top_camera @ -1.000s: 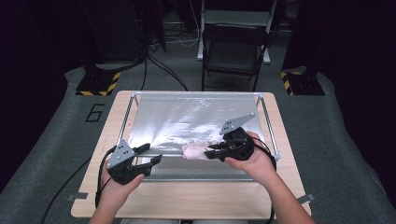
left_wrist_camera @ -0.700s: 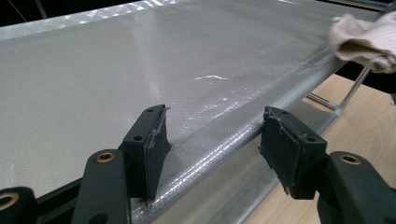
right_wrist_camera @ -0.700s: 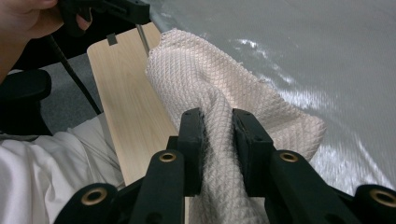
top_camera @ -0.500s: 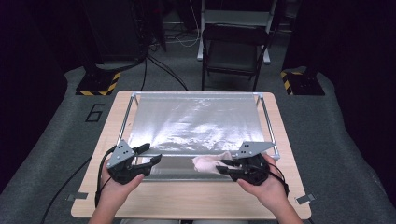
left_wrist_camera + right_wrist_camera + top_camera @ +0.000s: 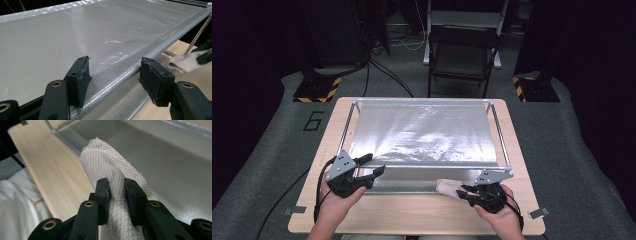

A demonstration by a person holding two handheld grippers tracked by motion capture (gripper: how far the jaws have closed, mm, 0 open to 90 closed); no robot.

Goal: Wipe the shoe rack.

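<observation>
Right gripper (image 5: 466, 192) sits at about 5 o'clock on the light wooden table (image 5: 422, 217), jaws clamped on a cream, diamond-textured cloth wad (image 5: 448, 187). In the right gripper view the cloth (image 5: 110, 175) is pinched between both black pads and bulges out past the tips. In the high view the wad's long axis runs roughly 3-to-9 o'clock, free end pointing toward 9 o'clock, away from the gripper. The wad lies over the near edge of the shiny silver mesh sheet (image 5: 422, 131), at the sheet's 5 o'clock corner; whether it touches the sheet cannot be told.

The sheet is stretched on a thin metal rod frame (image 5: 498, 131), which occupies the middle of the table from 12 o'clock down to the near rail.

Left gripper (image 5: 372, 166) is at about 7 o'clock, jaws standing apart. In the left gripper view the sheet's near hem (image 5: 117, 72) passes between the two pads; the left-hand pad lies against the fabric, the right-hand pad is off it, so nothing is clamped. The cloth wad (image 5: 186, 62) shows at 3 o'clock of that view, beyond the right-hand pad.
</observation>
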